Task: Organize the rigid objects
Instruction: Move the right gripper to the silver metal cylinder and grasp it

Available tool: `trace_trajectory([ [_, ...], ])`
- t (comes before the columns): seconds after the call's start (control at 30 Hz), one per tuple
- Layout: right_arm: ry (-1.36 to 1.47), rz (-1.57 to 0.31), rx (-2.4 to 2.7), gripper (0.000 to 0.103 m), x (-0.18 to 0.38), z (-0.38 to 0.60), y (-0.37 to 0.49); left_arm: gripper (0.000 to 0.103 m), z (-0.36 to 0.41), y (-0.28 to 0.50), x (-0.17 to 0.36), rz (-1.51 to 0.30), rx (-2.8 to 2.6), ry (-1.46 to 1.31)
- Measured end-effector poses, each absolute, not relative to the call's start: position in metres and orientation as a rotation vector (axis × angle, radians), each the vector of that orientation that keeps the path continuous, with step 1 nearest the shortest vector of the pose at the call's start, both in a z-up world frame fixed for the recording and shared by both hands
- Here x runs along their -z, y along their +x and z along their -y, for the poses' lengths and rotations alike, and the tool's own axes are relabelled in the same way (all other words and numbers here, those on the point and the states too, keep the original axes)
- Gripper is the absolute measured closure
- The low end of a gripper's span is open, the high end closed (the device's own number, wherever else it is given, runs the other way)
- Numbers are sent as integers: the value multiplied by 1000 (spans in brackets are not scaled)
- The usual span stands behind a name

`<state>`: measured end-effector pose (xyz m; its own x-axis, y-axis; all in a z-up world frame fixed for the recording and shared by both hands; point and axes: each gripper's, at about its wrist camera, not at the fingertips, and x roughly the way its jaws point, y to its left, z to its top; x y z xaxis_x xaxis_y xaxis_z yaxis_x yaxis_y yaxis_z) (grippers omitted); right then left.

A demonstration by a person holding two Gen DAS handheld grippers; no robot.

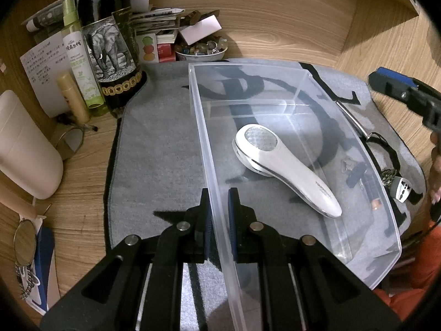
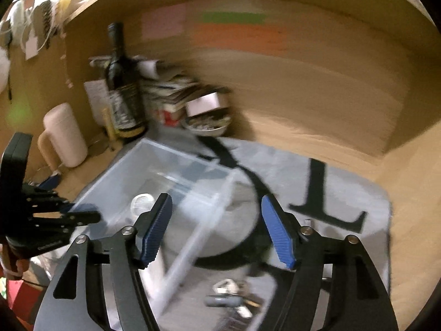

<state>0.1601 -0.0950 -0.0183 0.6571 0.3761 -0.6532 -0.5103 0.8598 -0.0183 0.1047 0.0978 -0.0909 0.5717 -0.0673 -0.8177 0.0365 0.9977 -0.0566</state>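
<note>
A clear plastic bin (image 1: 383, 215) stands on a grey mat (image 1: 160, 151). A white handheld device (image 1: 286, 168) lies inside it. My left gripper (image 1: 220, 209) is shut on the bin's left wall, one finger on each side. My right gripper (image 2: 216, 215) is open and empty, above the bin's right side (image 2: 220, 193); the right wrist view is blurred. Small items, a key bunch and a dark stick (image 2: 231, 298), lie on the mat right of the bin. A white plug adapter (image 1: 403, 190) lies there too.
A dark wine bottle (image 1: 110, 41), a green spray bottle (image 1: 80, 60), a white jug (image 1: 24, 149), papers and a bowl of stones (image 1: 201, 49) crowd the back left. Glasses (image 1: 24, 242) lie at the left. Wooden walls (image 1: 275, 13) enclose the desk.
</note>
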Motion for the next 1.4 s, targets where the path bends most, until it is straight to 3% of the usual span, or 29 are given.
trace_trajectory([
  [0.33, -203, -706, -311, 31, 25, 157, 184, 92, -99, 105, 91, -960, 61, -38],
  [0.8, -185, -952, -236, 32, 110, 202, 224, 92, -102, 105, 91, -961, 59, -36],
  [0.9, -190, -996, -260, 47, 123, 199, 231, 92, -102, 105, 91, -961, 60, -37],
  [1.0, -191, -1003, -279, 55, 127, 197, 235, 92, -102, 105, 91, -961, 60, -36],
  [1.13, -217, -999, -326, 87, 125, 191, 232, 92, -102, 105, 91, -961, 60, -35],
  [1.4, -231, -953, -310, 89, 115, 189, 223, 92, -102, 105, 91, -961, 60, -34],
])
